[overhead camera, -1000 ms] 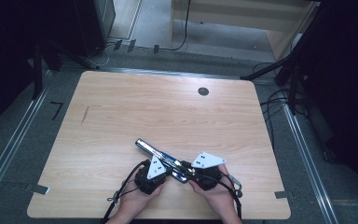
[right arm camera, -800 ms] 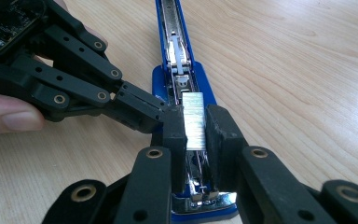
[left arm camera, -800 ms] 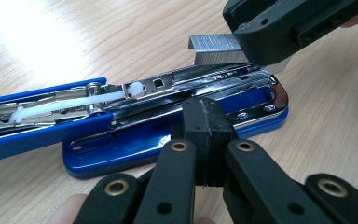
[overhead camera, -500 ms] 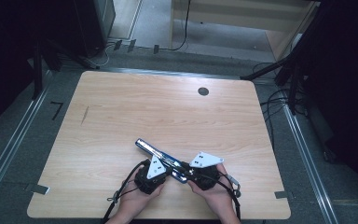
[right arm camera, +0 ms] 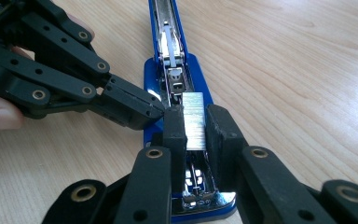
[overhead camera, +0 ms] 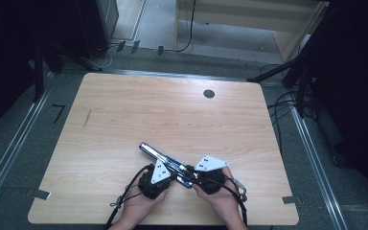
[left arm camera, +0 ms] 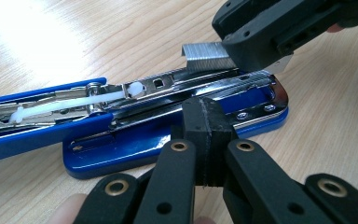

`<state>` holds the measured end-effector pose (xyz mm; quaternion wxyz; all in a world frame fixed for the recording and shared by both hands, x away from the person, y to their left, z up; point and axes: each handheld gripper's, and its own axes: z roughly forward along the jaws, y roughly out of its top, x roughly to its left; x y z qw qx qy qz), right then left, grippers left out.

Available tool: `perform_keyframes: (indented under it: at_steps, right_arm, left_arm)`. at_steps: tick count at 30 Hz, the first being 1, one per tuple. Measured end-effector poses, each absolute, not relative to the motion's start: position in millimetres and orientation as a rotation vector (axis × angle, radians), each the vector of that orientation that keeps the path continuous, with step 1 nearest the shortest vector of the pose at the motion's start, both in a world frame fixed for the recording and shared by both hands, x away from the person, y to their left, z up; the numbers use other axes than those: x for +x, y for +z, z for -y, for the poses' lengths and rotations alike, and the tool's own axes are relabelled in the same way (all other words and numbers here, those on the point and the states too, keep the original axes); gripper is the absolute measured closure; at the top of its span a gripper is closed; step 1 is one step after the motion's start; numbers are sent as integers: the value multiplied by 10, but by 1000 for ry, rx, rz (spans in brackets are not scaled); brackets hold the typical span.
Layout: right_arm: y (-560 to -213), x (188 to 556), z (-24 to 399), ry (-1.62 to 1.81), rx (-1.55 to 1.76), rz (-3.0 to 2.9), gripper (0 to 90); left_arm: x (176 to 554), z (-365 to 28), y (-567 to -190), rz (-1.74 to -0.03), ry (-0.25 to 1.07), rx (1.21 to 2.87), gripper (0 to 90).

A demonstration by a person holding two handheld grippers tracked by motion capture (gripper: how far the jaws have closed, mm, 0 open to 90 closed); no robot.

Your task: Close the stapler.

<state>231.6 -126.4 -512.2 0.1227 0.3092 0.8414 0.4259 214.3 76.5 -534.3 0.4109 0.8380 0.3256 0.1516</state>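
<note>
Blue and chrome, the opened stapler [overhead camera: 165, 163] lay near the front edge of the pale wooden counter [overhead camera: 124, 110] in the high view, its lid swung out toward the far left. The left gripper [overhead camera: 159, 173] and right gripper [overhead camera: 202, 171] met over its near end, a hand behind each.

From the left gripper view, the left gripper [left arm camera: 205, 135] had its jaws pressed together with nothing between them, their tips resting against the stapler's blue base [left arm camera: 168, 140], apparently steadying it. Beyond, the right gripper [left arm camera: 261, 46] held a strip of staples [left arm camera: 204, 57] just above the open metal channel [left arm camera: 186, 86].

From the right gripper view, the right gripper [right arm camera: 196, 126] was clamped on the staple strip [right arm camera: 194, 120], which sat between its jaws directly over the channel [right arm camera: 177, 79], while the left gripper [right arm camera: 135, 109] touched the base from the left.

The strip looked slightly off the channel's line, so lowering it as it stood could jam it on a rail. Squeezing too hard might snap the glued strip into pieces. If the left gripper slipped off the smooth base, the stapler could skid across the counter.
</note>
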Motion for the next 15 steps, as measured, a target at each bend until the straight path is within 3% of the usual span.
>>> perform_keyframes:
  at_steps: [15]
  right_arm:
    - [-5121, 2317, 1243, 1245, 886, -2466, 800]
  left_arm:
    - [2141, -764, -5343, -819, 383, 2109, 900]
